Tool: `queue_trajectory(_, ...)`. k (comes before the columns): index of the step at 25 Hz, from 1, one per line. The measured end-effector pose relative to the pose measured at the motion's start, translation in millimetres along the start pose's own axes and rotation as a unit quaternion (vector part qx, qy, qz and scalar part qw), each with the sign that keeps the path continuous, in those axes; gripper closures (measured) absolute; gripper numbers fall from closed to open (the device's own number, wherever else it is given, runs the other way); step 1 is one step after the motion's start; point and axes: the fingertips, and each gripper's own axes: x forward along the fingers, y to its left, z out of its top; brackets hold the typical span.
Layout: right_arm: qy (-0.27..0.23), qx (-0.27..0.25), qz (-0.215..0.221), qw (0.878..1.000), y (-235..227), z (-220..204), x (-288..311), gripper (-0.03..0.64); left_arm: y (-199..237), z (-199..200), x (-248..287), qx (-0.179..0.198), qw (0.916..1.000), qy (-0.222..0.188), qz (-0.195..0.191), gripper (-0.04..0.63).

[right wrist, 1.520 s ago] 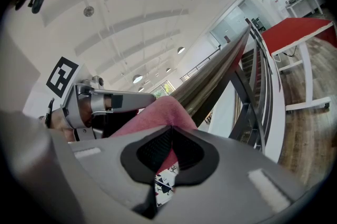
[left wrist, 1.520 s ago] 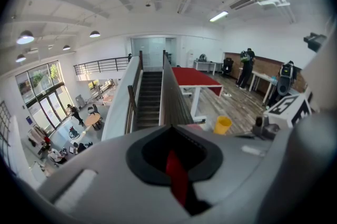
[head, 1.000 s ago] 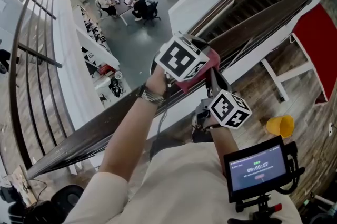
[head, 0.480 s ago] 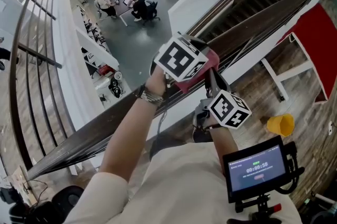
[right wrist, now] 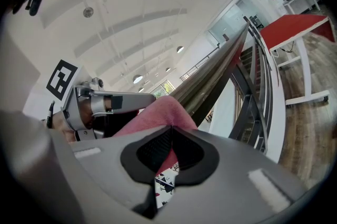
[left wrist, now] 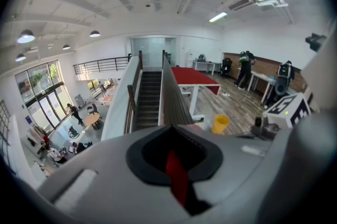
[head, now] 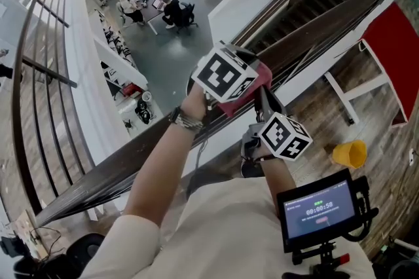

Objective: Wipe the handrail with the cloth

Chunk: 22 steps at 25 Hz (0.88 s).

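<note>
A dark wooden handrail (head: 124, 166) runs from lower left to upper right in the head view. A pink cloth (head: 254, 83) lies bunched on top of it. My left gripper (head: 242, 91) sits over the rail with its marker cube on top, jaws shut on the cloth, which shows as a red strip (left wrist: 176, 175) between them. My right gripper (head: 263, 99) reaches up from just below the rail. It is shut on the cloth's near edge (right wrist: 158, 115). In the right gripper view the rail (right wrist: 210, 81) stretches away past the cloth, with the left gripper (right wrist: 97, 102) on the cloth's far side.
Beyond the rail is a drop to a lower floor with people at tables (head: 173, 9). A staircase (head: 314, 2) descends at upper right. On the wooden floor stand a yellow cone-shaped cup (head: 349, 155) and a red-topped table (head: 399, 48). A small screen (head: 321, 209) hangs at my chest.
</note>
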Motion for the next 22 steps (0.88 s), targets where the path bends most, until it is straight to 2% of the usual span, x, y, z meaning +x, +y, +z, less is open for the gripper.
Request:
queue_trajectory(8, -0.001, -0.004, -0.001, 1.000, 20.0, -18.1, -7.9, 0.621, -1.2, -14.4, -25.6, 0.000, 1.0000, -0.007, 0.005, 0.589)
queue_trajectory(15, 0.000, -0.006, 0.000, 1.000, 20.7, -21.7, -8.3, 0.621, -4.7, -20.2, -22.6, -0.002, 1.0000, -0.006, -0.007, 0.589)
queue_trajectory(22, 0.001, -0.009, -0.002, 1.000, 20.9, -22.7, -7.9, 0.621, -0.2, -18.0, -27.4, -0.001, 1.0000, -0.006, 0.005, 0.589)
